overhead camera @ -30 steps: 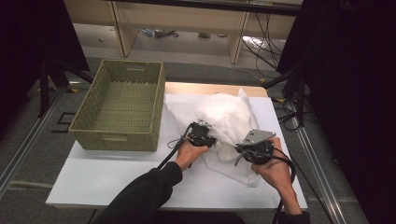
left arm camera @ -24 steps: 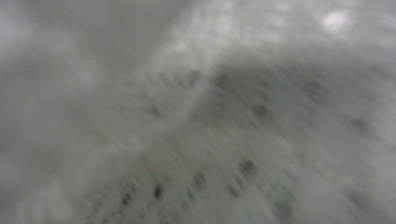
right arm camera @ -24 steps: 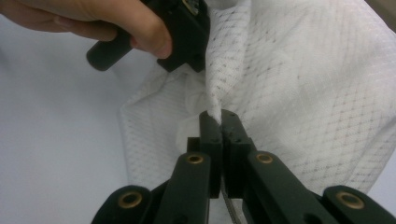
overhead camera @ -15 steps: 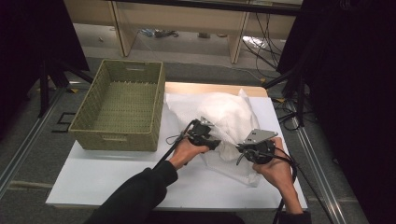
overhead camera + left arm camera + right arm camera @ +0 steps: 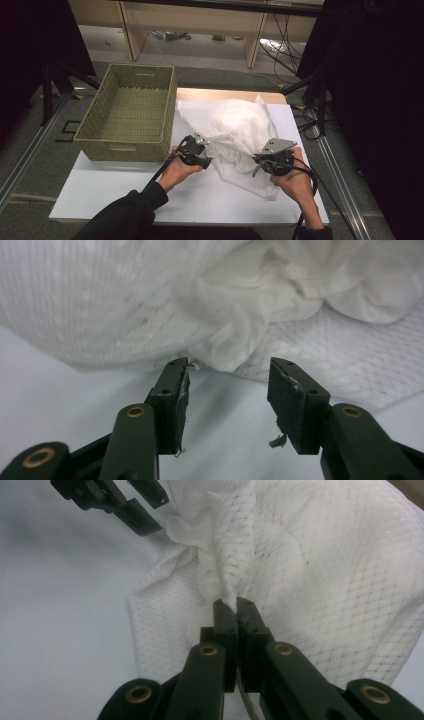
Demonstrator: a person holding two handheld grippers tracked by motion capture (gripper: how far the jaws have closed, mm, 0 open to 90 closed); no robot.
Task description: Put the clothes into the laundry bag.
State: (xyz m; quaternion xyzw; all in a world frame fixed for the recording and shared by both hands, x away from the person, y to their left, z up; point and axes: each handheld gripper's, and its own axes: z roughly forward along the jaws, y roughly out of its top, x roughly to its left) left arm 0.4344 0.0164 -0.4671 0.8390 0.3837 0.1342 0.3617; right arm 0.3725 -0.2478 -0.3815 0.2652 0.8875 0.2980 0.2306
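We see the white mesh bag point(image 5: 235, 135) heaped at the centre of the high view, right of the wicker basket point(image 5: 127, 112). Our right gripper point(image 5: 235, 610) pinches a fold of it; our left gripper point(image 5: 227, 385), jaws just narrowing, stands released, perhaps just short of the cloth.

One white mesh bag point(image 5: 235, 135) lies bunched on the one white surface point(image 5: 100, 190), right of centre; one woven basket point(image 5: 131, 112) stands at the far left, its count of contents nil as seen; two grippers, the left gripper point(image 5: 204, 161) and the right gripper point(image 5: 260, 162), sit near the bag. Each gripper has two black fingers point(image 5: 172, 400); two hands carry them, one apiece.
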